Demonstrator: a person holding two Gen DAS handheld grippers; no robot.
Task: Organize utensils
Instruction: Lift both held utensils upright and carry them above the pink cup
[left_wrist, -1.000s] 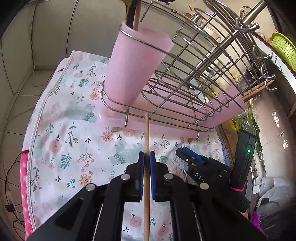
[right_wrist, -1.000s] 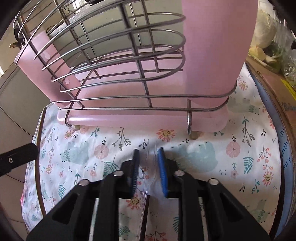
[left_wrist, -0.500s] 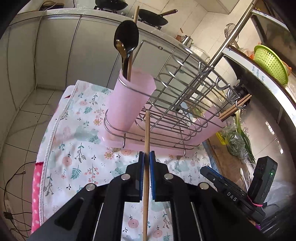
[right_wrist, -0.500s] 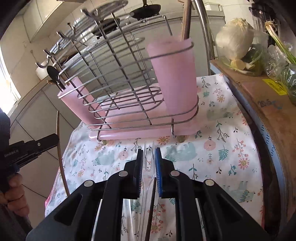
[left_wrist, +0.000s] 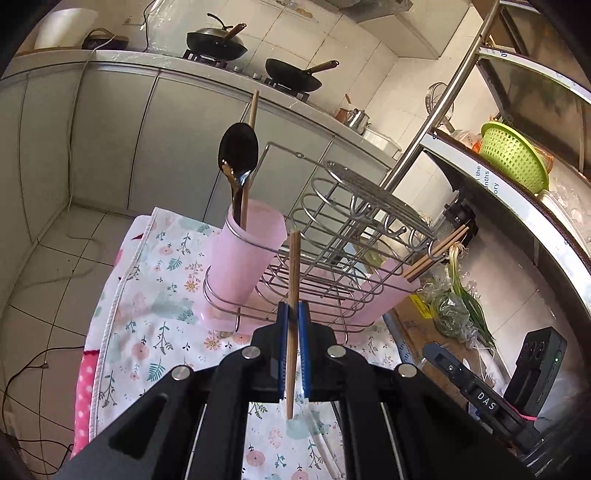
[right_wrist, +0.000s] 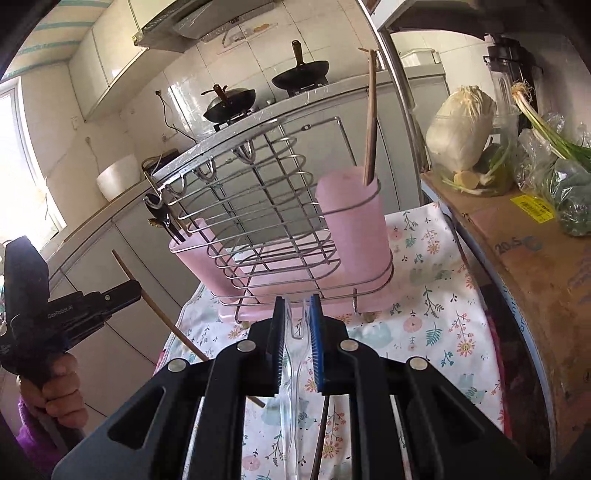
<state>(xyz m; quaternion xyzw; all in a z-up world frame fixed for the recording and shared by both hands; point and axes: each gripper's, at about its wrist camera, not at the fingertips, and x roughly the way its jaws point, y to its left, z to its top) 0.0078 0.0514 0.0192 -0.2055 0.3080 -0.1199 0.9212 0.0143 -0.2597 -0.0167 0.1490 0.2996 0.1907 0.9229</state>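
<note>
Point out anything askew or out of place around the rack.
One dark stick lies loose on the floral cloth instead of standing in a pink cup. The wire rack itself stands level, and nothing looks spilled or broken.

Left gripper (left_wrist: 291, 314), lower centre of frame: blue pads clamped on a wooden chopstick (left_wrist: 292, 295) standing nearly upright, its tip reaching above the pads. Behind it, centre: wire dish rack (left_wrist: 343, 236) on a floral cloth (left_wrist: 155, 295). Pink cup (left_wrist: 240, 262) at the rack's left end, holding a dark spoon (left_wrist: 238, 151) and a wooden stick. Second pink cup (left_wrist: 388, 291) at the right end, with chopsticks. Right gripper (left_wrist: 476, 391), lower right. Green basket (left_wrist: 513, 155), upper right. Two black pans (left_wrist: 255, 55) on the stove, top centre.
</note>
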